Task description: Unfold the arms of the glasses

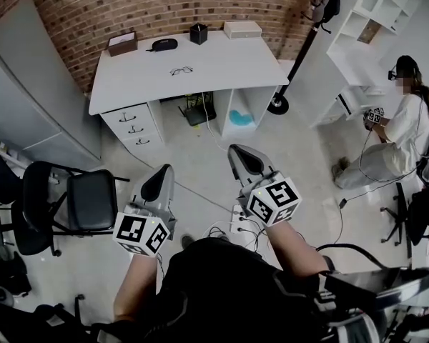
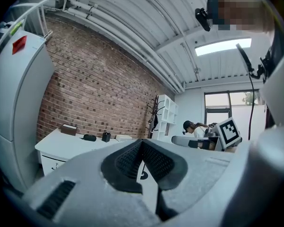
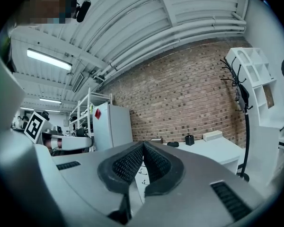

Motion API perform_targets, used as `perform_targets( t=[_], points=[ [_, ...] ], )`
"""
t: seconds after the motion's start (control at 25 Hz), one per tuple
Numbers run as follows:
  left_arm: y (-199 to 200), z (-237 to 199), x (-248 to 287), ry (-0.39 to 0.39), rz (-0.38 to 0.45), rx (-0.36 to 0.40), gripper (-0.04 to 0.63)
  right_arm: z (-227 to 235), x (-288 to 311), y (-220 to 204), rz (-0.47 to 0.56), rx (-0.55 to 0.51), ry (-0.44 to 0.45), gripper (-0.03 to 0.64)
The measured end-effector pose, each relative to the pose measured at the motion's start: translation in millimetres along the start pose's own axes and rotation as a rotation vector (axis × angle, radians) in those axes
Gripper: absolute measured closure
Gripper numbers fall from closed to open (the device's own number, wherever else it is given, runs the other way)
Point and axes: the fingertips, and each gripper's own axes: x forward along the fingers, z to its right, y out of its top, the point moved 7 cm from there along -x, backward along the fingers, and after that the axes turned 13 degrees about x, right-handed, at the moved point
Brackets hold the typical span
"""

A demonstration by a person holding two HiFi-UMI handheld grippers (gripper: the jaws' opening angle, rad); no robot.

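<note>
Against the far brick wall stands a white desk, and the glasses lie on its top, near the middle and a little left. They are too small in the head view to tell whether their arms are folded. Behind them along the desk's far edge sit a brown box, a black glasses case, a black cup and a white box.

Both tongs are held over the floor, well apart from the desk and pointing toward it. The left gripper has its jaws pressed together with nothing between them, and the right gripper is closed and empty too.

A black chair stands at the left, and a seated person is at the far right.
</note>
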Motion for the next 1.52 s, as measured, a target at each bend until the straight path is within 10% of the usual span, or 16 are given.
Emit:
perform_targets(
  t=[1.52],
  points=[
    [-17, -91, -28, -0.026, 0.046, -0.016, 0.589, -52, 77, -32, -0.042, -0.042, 0.043, 0.607]
  ],
)
